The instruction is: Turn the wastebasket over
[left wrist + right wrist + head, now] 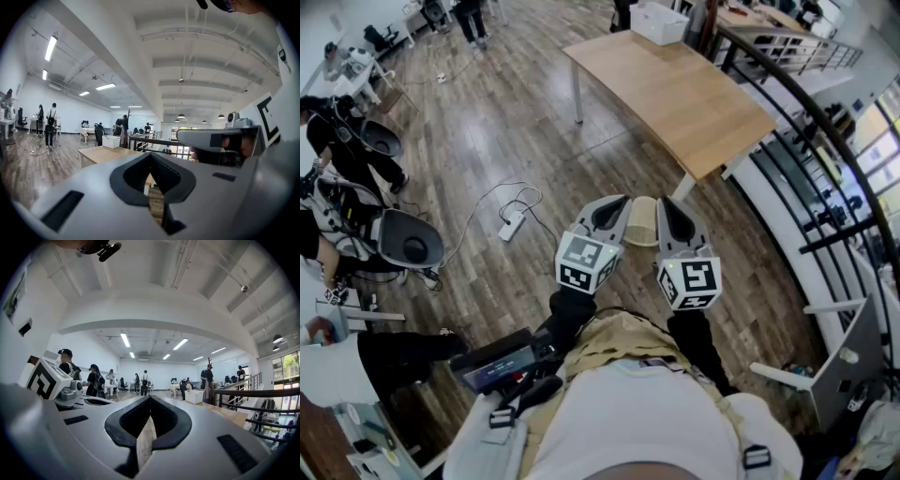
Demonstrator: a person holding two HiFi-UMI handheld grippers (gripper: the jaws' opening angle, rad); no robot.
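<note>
1. The pale beige round wastebasket [643,221] sits on the wood-plank floor [487,150], just beside the near leg of the light wooden table [675,94].
2. The left claw [617,208] and right claw [672,211] are held side by side in front of the person, each with its jaws closed together on nothing.
3. The basket lies farther out and lower, showing in the gap between the two claws, about equally near to each.
4. Both claws point roughly level, so they probably need to drop and open first. Whether the basket stands upright is unclear.
</note>
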